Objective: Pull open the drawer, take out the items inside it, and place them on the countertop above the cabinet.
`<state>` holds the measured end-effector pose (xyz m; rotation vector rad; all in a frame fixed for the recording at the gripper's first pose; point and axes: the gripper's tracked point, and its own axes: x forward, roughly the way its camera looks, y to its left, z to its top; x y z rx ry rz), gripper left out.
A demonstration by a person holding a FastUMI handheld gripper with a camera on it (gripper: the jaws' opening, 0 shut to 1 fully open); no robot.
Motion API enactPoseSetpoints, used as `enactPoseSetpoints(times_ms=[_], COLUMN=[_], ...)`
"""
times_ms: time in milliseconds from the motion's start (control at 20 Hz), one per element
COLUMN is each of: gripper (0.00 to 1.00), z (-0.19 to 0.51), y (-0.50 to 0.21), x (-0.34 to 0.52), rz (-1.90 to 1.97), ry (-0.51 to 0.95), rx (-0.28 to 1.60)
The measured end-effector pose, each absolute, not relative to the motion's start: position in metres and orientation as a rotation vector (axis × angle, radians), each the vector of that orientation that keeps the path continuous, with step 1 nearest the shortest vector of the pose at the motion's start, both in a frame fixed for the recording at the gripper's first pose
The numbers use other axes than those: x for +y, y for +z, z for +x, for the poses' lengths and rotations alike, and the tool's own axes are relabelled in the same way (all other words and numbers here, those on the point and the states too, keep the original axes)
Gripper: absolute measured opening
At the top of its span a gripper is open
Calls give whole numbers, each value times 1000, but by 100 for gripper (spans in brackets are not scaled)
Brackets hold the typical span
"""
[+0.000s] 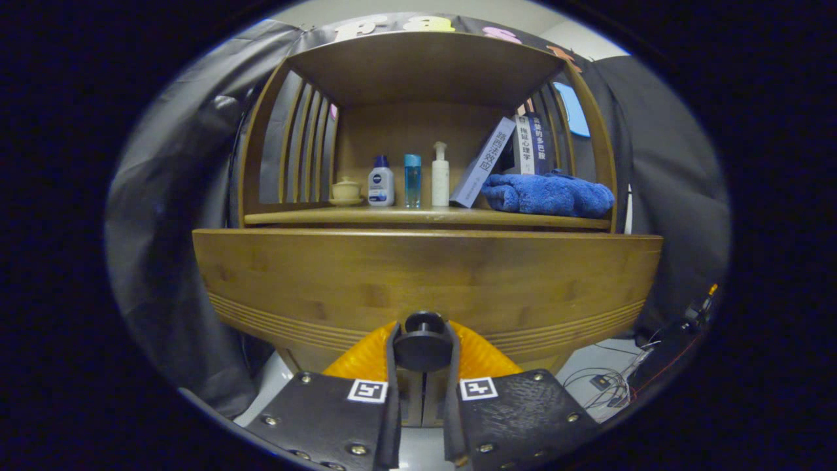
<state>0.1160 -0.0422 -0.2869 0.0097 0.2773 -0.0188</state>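
Clamping the drawer knob (422, 347) between both fingers, the gripper (422, 366) sits tight against the wooden drawer front (425, 275).

Drawer (425, 281) front is hiding its own inside. Knob (422, 347) is covering the fingertips of the gripper (423, 356), so contact is unclear. Blue towel (548, 194) is hiding the books' (516, 154) lower ends.
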Motion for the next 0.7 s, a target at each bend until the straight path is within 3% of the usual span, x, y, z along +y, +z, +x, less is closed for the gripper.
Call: enactPoseSetpoints(times_ms=[700], gripper=[26], z=[-10], y=[-289], x=[-38], rz=[35], ry=[-65], rx=[307])
